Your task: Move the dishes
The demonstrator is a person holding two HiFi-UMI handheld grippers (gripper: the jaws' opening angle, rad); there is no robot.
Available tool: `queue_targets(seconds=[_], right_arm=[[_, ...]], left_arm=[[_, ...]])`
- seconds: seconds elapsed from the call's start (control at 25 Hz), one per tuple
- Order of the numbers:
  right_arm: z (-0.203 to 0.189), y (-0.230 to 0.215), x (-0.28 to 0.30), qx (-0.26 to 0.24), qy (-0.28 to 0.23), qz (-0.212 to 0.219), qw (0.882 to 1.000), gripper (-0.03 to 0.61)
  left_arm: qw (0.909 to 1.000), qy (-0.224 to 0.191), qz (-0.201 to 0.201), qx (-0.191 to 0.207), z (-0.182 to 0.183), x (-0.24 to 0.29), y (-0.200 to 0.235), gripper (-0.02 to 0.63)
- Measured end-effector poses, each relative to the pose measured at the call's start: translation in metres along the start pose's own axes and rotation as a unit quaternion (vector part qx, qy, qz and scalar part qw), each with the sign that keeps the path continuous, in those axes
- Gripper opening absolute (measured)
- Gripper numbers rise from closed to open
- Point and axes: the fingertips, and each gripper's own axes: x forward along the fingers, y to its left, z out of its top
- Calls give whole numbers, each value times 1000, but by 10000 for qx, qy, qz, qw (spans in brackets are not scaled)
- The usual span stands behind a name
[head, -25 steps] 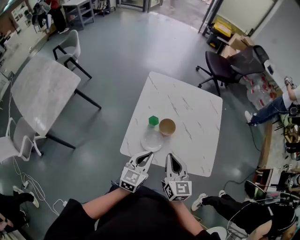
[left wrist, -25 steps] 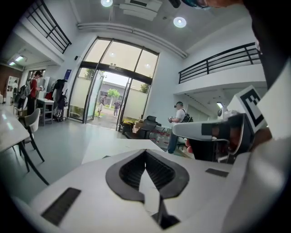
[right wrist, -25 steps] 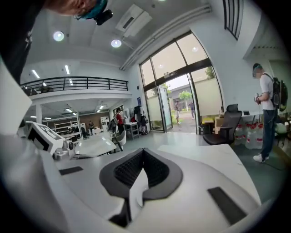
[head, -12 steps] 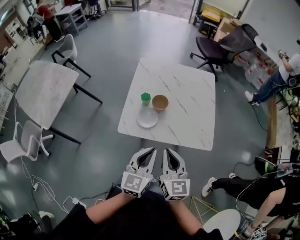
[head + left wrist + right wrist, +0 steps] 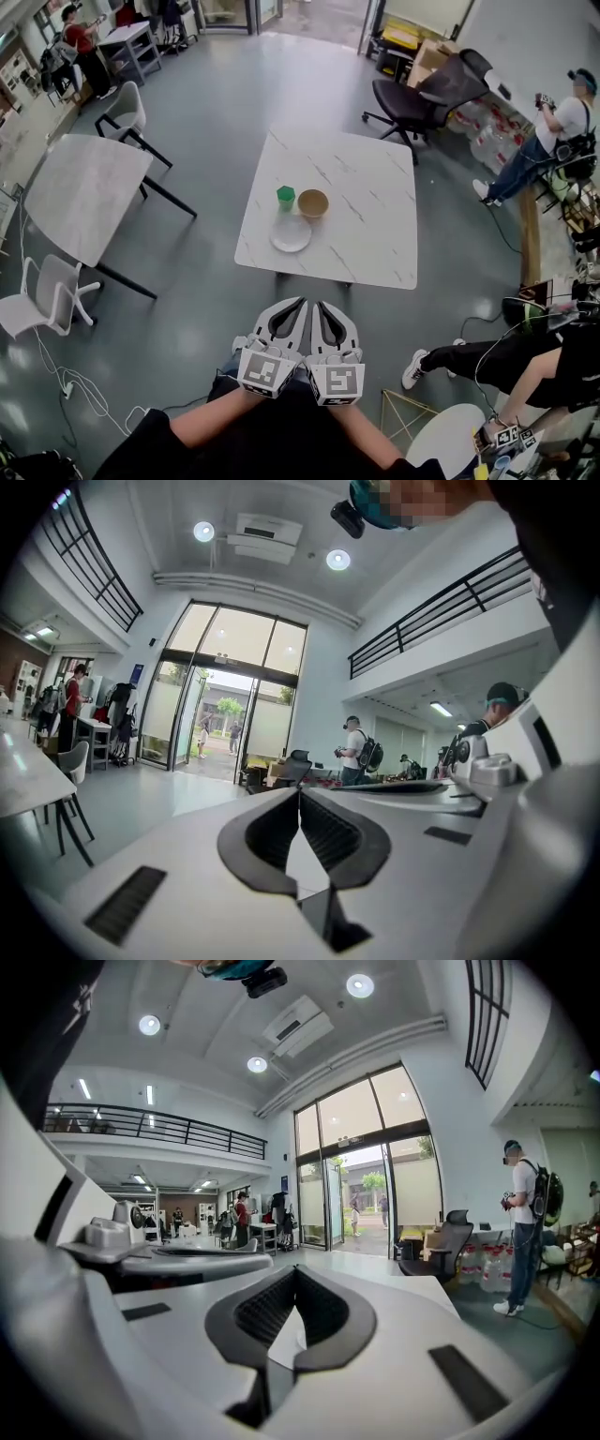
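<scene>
Your left gripper (image 5: 301, 305) & right gripper (image 5: 318, 306), both closed on nothing, sit far back from the round white plate (image 5: 292, 233), brown wooden bowl (image 5: 313, 202) & small green cup (image 5: 286, 196) ahead, so moved or not, can't tell.

Grey floor (image 5: 234, 103), marble tables (image 5: 84, 192), office chair (image 5: 417, 98)

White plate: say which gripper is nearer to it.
Left, narrowly. The left gripper hangs short of the plate, off the table; the right gripper is beside it, farther right.

On white marble desk (image 5: 375, 220): green cup (image 5: 286, 196) just left of round wooden bowl (image 5: 313, 202)
Near side of both: round white plate (image 5: 292, 234)
</scene>
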Motion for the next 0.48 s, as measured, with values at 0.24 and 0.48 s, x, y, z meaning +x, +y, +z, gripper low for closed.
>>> queue_targets(seconds=[0.24, 0.48], right_arm=[[22, 41, 22, -193, -104, -84, 9997, 17], [24, 101, 54, -311, 7, -71, 9995, 17]], left_arm=[[9995, -185, -205, 123, 15, -27, 40, 18], [9994, -210, -263, -46, 19, -57, 93, 18]])
